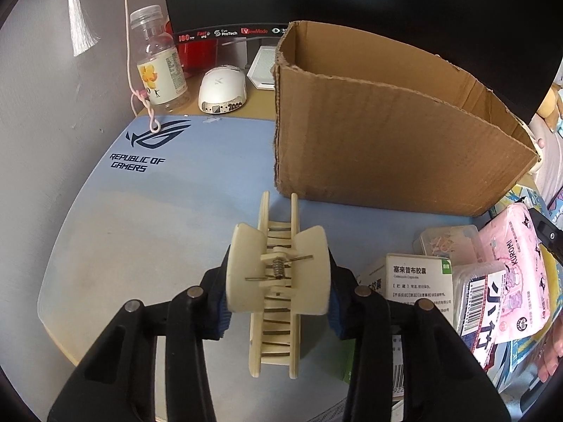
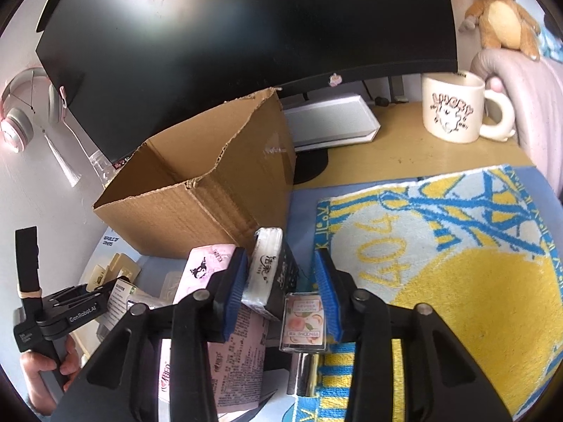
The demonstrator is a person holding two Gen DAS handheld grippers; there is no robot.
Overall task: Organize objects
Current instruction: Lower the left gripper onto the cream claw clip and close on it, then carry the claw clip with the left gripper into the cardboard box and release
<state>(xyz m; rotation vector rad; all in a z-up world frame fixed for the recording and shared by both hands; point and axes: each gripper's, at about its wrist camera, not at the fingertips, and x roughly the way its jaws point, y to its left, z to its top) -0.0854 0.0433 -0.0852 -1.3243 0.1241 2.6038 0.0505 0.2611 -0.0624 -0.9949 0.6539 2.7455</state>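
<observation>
The left gripper (image 1: 278, 290) is clenched on a cream hair claw (image 1: 276, 281) above the blue mat (image 1: 147, 211). The right gripper (image 2: 279, 290) grasps a tissue pack (image 2: 269, 274) and small bottle (image 2: 304, 320) together. Beyond both stands the open cardboard box (image 1: 387, 133).

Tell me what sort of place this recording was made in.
Most likely a home computer desk, perhaps in a bedroom. A large monitor stands over a gaming mouse mat with a white mouse, and a plush toy and pink headphones sit nearby.
</observation>
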